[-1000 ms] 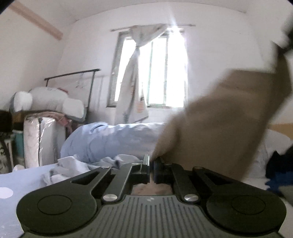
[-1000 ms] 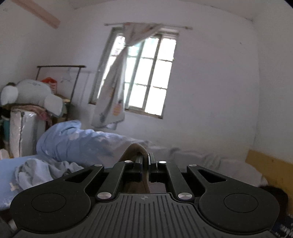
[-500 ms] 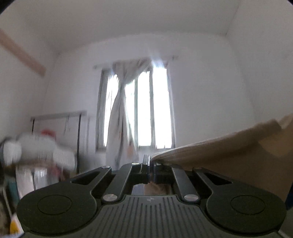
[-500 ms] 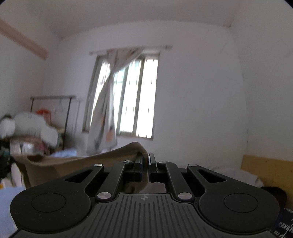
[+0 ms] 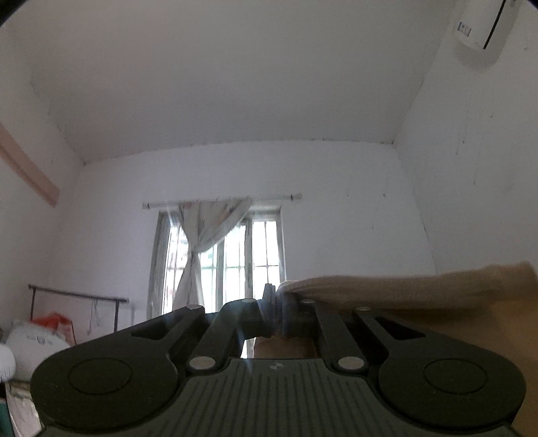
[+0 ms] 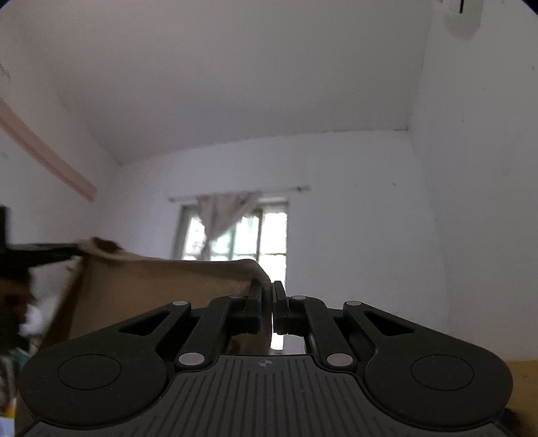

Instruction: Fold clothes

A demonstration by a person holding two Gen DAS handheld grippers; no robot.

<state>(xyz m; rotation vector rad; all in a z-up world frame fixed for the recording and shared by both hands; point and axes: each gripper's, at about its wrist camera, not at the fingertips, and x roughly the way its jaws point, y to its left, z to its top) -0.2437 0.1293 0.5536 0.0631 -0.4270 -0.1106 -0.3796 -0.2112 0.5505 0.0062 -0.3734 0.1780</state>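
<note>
- Tan fabric, one garment (image 5: 396, 290), stretched in the air between both tongs, both cameras tilted up at ceiling and far wall.
- Left tongs (image 5: 276, 311): clenched on the garment edge; cloth bunches at the tips and runs off to the right side of the left wrist view, top edge roughly level, a bit blurred.
- More tan cloth hangs below that edge at lower right, behind the tongs body.
- Right tongs (image 6: 266, 311): clenched on the garment (image 6: 161, 282), a thin fold of cloth pinched between the fingers, narrow gap visible beside it.
- In the right wrist view the cloth spreads left from the tips as a wide sheet, top edge sagging slightly, up to a raised corner at far left.
- That far corner meets a dark blurred shape at the left edge of the view; likely the other tongs, cannot tell for sure.
- Garment type cannot tell: only a flat tan sheet shows.
- Background: window (image 5: 235, 265) with a pale curtain (image 5: 205, 242) knotted to the left, on a rod.
- Dark clothes rail (image 5: 77, 297) at left wall, white plush toy (image 5: 33, 344) under it, red item just behind, blurred.
- White air conditioner (image 5: 484, 28) high on the right wall.
- Pinkish beam (image 6: 47, 154) crosses the left wall.
</note>
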